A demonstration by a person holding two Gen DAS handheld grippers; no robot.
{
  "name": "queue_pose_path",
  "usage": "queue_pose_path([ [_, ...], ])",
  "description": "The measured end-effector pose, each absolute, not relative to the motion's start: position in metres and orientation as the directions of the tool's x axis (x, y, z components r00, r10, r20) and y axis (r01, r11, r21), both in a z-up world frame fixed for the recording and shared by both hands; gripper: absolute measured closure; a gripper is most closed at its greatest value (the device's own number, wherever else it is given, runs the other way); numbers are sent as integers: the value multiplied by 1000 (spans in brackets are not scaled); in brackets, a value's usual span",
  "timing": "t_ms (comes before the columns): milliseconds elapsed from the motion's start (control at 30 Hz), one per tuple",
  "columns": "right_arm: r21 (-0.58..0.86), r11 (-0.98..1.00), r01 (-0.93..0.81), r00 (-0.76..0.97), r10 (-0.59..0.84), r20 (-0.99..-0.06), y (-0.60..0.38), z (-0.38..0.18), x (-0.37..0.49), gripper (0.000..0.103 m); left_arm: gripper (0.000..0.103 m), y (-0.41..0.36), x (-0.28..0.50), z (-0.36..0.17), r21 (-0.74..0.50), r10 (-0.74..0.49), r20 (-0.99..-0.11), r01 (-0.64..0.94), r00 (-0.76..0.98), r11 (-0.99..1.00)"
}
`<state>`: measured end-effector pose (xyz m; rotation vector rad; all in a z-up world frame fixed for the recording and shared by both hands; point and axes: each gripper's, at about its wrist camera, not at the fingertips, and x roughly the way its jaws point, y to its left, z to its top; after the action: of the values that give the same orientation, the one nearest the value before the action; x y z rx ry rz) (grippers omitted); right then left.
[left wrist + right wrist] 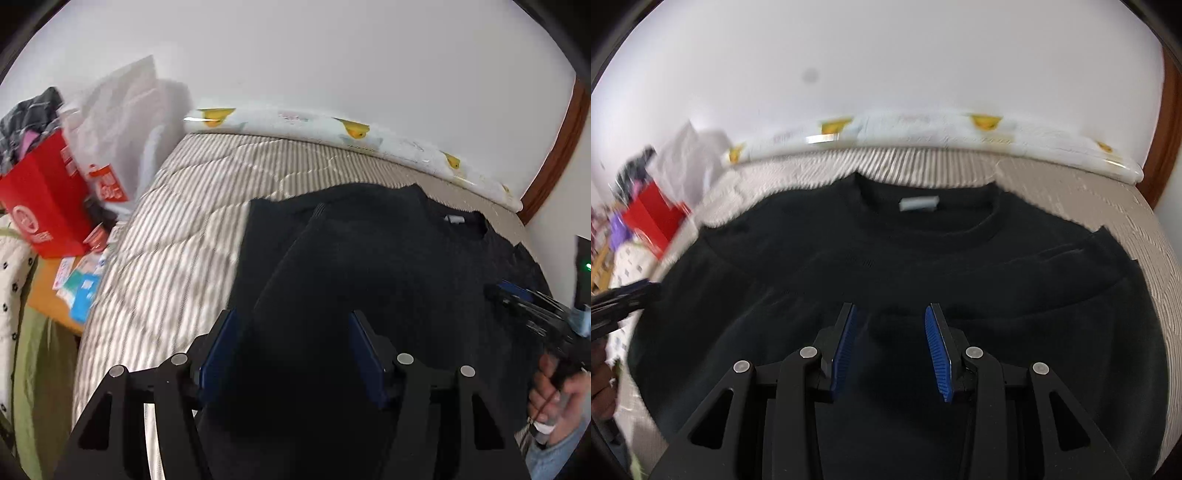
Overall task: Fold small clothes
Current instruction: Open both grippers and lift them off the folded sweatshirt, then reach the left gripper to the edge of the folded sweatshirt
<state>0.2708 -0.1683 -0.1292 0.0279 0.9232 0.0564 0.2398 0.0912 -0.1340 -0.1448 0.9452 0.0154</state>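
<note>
A: Now, item one — black sweater (886,258), lying on the striped mattress (177,229), neckline and its pale label (919,203) toward the far wall. State?

B: Partly folded, by my reading. One sleeve (332,258) lies across the body in the left wrist view; the other sleeve (1089,254) looks turned in as well. The step in hand seems to fall between folds.

A: Left gripper (291,317)?

B: Jaws apart, nothing pinched; dark cloth lies beneath the gap only. Right gripper (890,314) — released too, blue pads clear of the fabric.

A: Next move?

B: Probably a fresh hold on the lower hem or a side edge, both grippers, then a carry toward the collar. It calls for pinching one layer cleanly without dragging the sleeve loose.

A: Hidden or doubtful?

B: The hem is cut off behind the gripper bodies in both views. Black on black hides the creases; motion blur smears the red bag (48,199) and the clutter beside the bed.
</note>
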Motion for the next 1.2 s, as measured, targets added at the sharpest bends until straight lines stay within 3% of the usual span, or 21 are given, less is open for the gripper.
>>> queue_pose_path([
  [267, -36, 999, -16, 547, -21, -837, -155, -142, 244, 68, 43, 100, 199, -130, -142, -70, -778, -67, 625, 988],
  [700, -114, 993, -10, 617, -83, -783, -139, -151, 143, 67, 42, 128, 125, -148, -259, -191, -766, -23, 614, 966],
  [1200, -109, 994, -20, 668, -68, -741, -138, -138, 61, 66, 37, 137, 99, -187, -493, -380, -709, -33, 594, 869],
])
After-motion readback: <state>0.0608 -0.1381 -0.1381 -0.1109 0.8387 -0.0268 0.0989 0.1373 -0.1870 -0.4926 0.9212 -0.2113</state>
